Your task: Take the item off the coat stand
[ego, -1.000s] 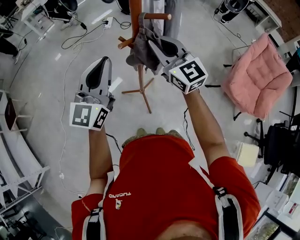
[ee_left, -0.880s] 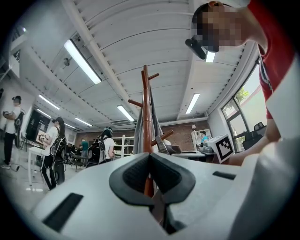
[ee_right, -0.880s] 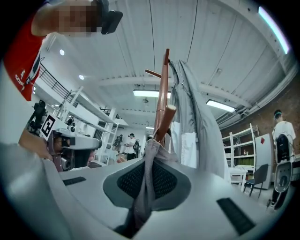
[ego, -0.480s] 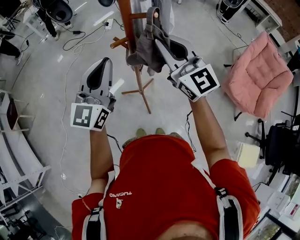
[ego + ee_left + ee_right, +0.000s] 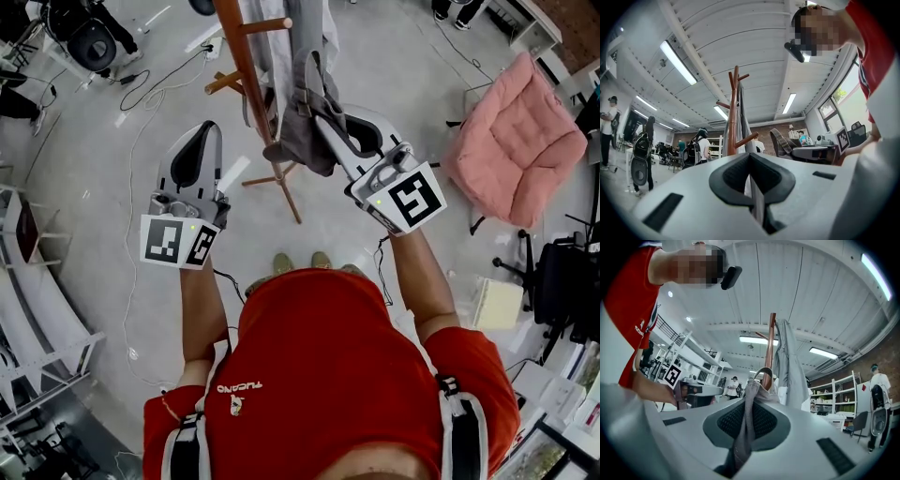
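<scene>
Right tool clamped on grey fabric bag, which hung just right of brown wooden coat stand, strap end up by the pole. Left tool closed, empty, farther from the bag.

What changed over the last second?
The right gripper, shut on the grey bag, drew it back toward the person, away from the stand. The left gripper stayed shut, empty and in place.
</scene>
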`<state>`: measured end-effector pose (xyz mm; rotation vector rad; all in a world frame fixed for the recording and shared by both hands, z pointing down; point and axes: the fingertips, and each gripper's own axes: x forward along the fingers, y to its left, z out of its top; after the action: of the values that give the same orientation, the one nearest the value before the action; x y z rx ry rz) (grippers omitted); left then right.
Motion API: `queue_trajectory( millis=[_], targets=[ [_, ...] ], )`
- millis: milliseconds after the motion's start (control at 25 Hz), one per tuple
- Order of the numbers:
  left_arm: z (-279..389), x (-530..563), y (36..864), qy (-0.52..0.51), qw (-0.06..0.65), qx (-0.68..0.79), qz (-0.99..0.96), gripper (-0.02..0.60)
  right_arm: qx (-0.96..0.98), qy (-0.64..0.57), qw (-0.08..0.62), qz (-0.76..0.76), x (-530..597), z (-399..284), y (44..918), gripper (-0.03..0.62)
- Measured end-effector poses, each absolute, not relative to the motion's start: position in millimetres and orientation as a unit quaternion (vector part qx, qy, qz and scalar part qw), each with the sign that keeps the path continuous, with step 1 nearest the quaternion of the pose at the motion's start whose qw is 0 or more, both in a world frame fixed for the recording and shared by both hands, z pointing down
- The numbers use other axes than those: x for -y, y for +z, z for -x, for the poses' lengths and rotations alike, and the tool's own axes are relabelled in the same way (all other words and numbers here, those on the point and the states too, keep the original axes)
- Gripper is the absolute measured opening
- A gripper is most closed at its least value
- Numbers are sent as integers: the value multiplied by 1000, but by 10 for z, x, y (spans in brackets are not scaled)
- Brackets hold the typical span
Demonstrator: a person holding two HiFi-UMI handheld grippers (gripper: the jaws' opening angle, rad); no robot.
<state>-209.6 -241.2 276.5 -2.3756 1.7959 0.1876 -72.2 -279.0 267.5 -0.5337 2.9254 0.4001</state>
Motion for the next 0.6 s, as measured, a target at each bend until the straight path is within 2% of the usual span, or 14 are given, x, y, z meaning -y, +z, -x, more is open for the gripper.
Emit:
queue_trajectory(
  millis=[320, 600],
  targets=[
    [2057, 2338, 2796, 55, 77, -605, 791, 9, -974, 117, 55, 184, 2644, 700, 2921, 32],
    [2081, 2331, 2801, 51, 75, -608, 789, 9, -979, 93, 14, 180, 2636, 701, 3150, 32]
  ],
)
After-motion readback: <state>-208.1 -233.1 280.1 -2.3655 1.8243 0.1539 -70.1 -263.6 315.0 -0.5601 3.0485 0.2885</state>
